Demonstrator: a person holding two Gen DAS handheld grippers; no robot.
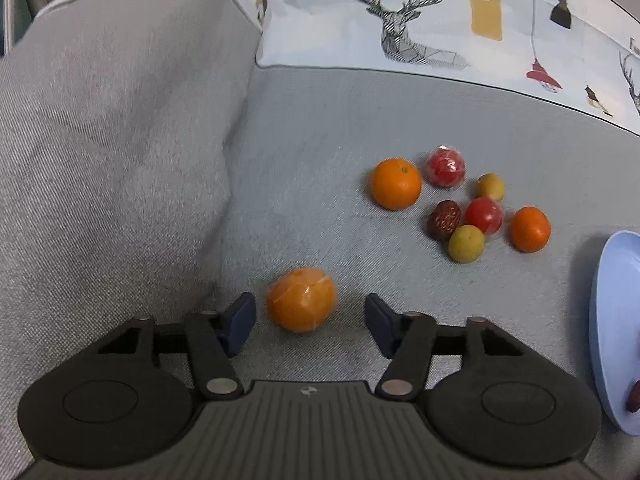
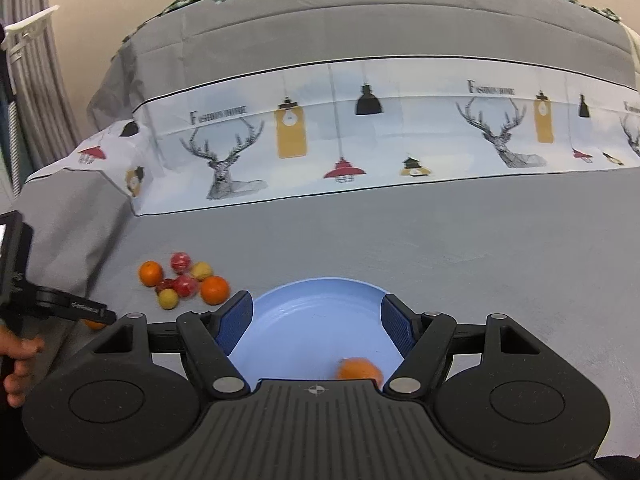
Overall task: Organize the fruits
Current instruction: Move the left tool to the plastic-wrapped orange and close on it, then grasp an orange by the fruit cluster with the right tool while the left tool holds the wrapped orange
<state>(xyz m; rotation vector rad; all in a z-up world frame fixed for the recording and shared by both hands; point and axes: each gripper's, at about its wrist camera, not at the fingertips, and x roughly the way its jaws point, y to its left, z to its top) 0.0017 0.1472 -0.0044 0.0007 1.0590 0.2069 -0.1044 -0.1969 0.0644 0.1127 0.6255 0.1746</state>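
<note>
An orange (image 1: 301, 299) lies on the grey sofa seat between the open fingers of my left gripper (image 1: 310, 322), untouched by either pad. Beyond it lies a cluster of fruits: an orange (image 1: 395, 183), a second orange (image 1: 529, 229), two red wrapped fruits (image 1: 445, 166), two yellow-green fruits (image 1: 466, 243) and a dark red date (image 1: 444, 219). The cluster also shows in the right wrist view (image 2: 184, 282). My right gripper (image 2: 316, 326) is open above the light blue plate (image 2: 304, 320). A blurred orange (image 2: 359, 369) lies on the plate's near side.
The sofa armrest (image 1: 112, 140) rises on the left. A deer-print cloth (image 2: 360, 136) covers the backrest. The blue plate's edge (image 1: 612, 320) sits at the right of the left wrist view, with a dark fruit (image 1: 634, 398) on it.
</note>
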